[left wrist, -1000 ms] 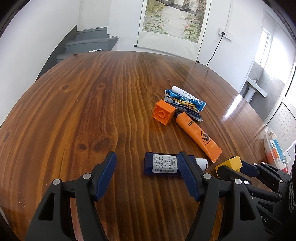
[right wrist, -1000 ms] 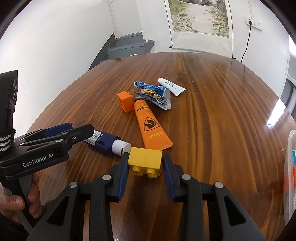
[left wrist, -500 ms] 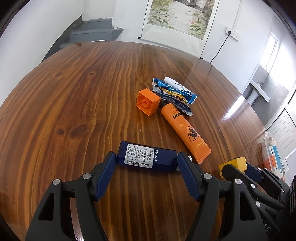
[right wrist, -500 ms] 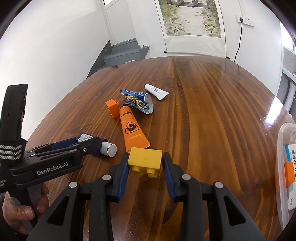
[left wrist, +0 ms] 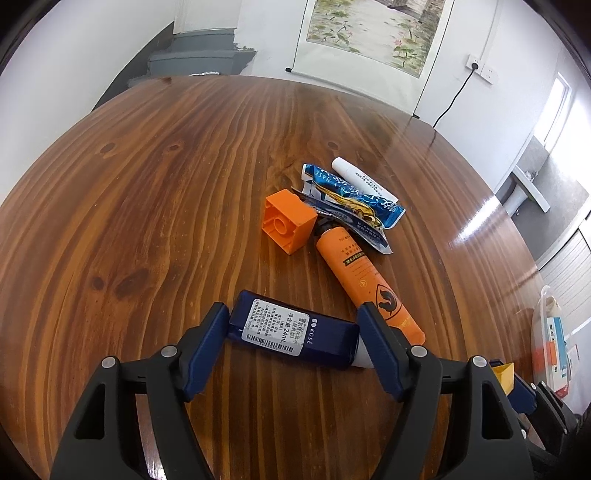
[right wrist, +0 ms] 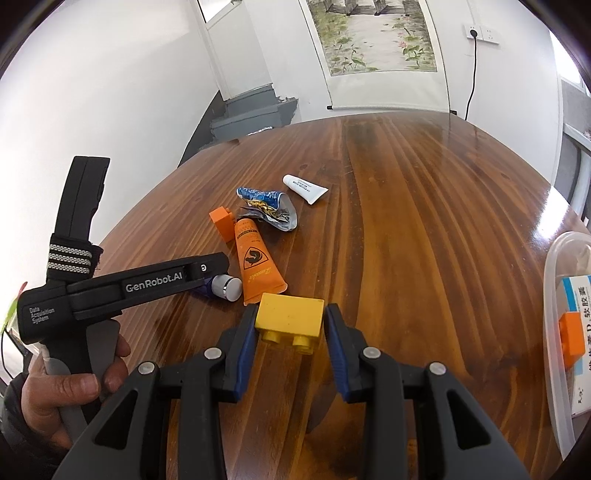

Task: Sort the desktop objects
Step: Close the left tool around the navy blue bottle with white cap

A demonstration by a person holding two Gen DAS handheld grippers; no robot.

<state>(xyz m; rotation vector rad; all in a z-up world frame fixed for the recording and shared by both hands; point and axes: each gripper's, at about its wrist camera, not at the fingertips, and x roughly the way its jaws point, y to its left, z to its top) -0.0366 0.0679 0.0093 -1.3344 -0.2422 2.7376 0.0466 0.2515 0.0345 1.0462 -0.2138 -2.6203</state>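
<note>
While right gripper (right wrist: 290, 325) clamps yellow brick (right wrist: 290, 319), left gripper (left wrist: 295, 332) opens.

A scroll painting of lotus and water (left wrist: 373, 26) hangs on the white wall behind a wooden table (left wrist: 166, 184), its lower rod just above the tabletop's far edge. A black cable (right wrist: 471, 77) runs down from a wall socket (right wrist: 480, 33) beside the scroll. Grey steps (left wrist: 199, 55) rise in the corner to the left. At right, a white basin (left wrist: 532, 188) stands against a grey wall.
</note>
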